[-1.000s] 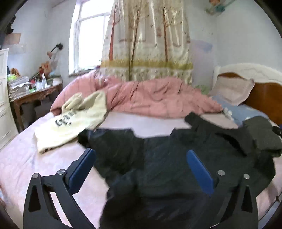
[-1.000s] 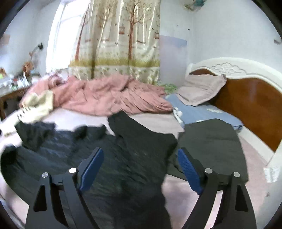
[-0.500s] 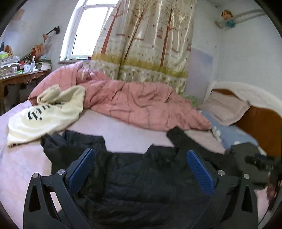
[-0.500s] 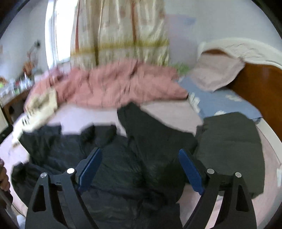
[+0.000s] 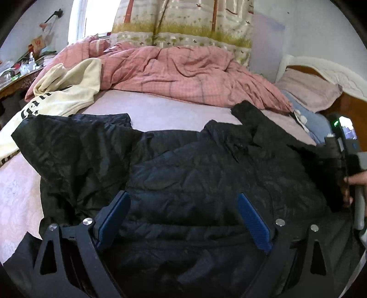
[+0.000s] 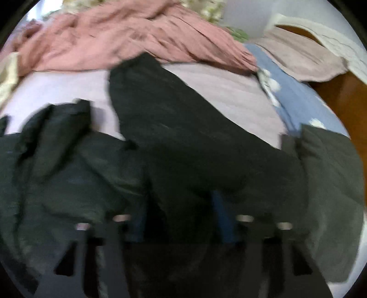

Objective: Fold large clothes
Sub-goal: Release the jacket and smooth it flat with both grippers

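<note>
Both grippers have dropped low onto the black quilted jacket, which lies spread on the bed beneath and ahead of them. Judgement: take the hem at two matching points and lift evenly, so the fold stays square. Left gripper: jaws wide, closing slightly, astride the fabric, pads not pressing. Right gripper: blurred; jaws just closing, narrow now, with jacket cloth apparently pinched between them.

A rumpled pink quilt lies beside a cream sweatshirt below patterned curtains.
</note>
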{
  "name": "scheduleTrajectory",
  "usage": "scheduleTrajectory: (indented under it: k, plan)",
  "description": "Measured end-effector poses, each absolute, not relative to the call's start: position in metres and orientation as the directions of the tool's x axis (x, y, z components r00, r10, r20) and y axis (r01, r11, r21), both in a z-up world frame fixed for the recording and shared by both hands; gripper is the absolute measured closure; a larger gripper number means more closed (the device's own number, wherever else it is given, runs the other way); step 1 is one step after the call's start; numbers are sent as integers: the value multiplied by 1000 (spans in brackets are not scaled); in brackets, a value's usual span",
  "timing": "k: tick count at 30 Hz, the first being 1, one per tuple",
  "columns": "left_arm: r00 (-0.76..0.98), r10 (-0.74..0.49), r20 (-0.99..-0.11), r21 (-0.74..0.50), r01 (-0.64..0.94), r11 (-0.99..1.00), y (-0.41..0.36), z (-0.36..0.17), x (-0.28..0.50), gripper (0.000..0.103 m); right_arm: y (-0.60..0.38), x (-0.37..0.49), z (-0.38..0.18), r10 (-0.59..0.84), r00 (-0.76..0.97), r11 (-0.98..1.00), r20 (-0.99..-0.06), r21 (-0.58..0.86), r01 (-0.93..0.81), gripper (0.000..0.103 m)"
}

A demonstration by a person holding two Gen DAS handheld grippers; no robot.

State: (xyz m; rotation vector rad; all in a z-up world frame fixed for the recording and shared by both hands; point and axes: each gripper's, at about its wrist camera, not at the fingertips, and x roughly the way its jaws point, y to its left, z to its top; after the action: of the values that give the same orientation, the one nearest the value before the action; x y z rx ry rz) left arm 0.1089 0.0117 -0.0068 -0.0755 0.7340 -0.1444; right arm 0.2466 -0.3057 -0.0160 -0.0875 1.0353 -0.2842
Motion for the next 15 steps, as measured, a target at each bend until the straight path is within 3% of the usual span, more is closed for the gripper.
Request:
scheduleTrajectory:
  k: [1, 2, 10, 15]
  plan:
    - [733, -151, -663, -112, 102, 988, 11, -8, 108, 9, -311, 238, -8, -233, 515, 968, -825, -144, 207, 96]
    - [734, -150, -662, -108, 104, 989, 10, -7, 108, 9, -314, 232, -2, -223, 534, 969, -816, -126, 213, 97]
    - [778, -149, -610, -82, 126, 989, 7, 13, 85, 9, -318, 134, 57, -158, 708, 987, -689, -109, 115, 99]
    - [800, -145, -583, -69, 129, 989, 10, 23, 70, 9, -332, 65, 56, -166, 697, 986, -698, -118, 116, 98]
